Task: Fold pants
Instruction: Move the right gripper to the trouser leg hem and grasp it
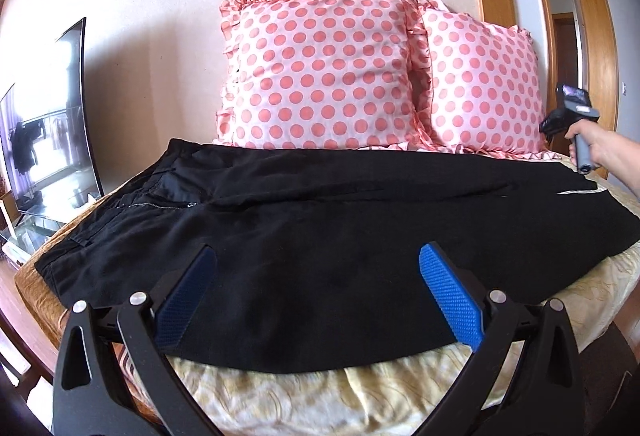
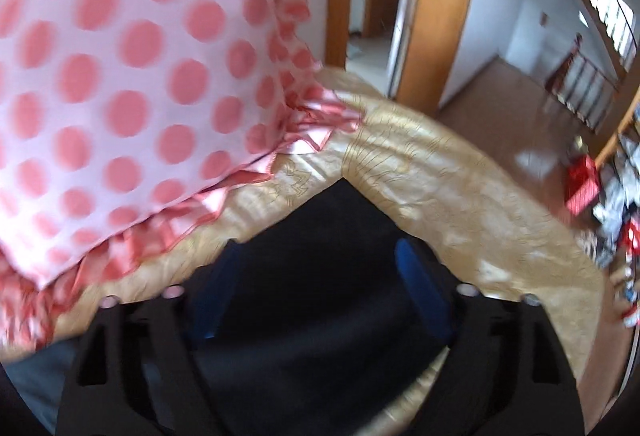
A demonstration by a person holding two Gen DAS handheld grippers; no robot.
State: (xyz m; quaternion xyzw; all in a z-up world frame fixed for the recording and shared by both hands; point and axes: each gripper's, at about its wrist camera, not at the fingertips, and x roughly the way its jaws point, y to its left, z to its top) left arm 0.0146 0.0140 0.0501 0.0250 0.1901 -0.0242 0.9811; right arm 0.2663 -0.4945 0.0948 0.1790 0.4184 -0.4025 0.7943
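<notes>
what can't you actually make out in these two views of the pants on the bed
- Right gripper, right wrist view: motion blur; whether the jaws touch the black pants is unclear.
- Its fingertips, left wrist view: out of sight behind the hand and housing.
- Pants' near hem, left wrist view: partly covered by the left gripper.
</notes>
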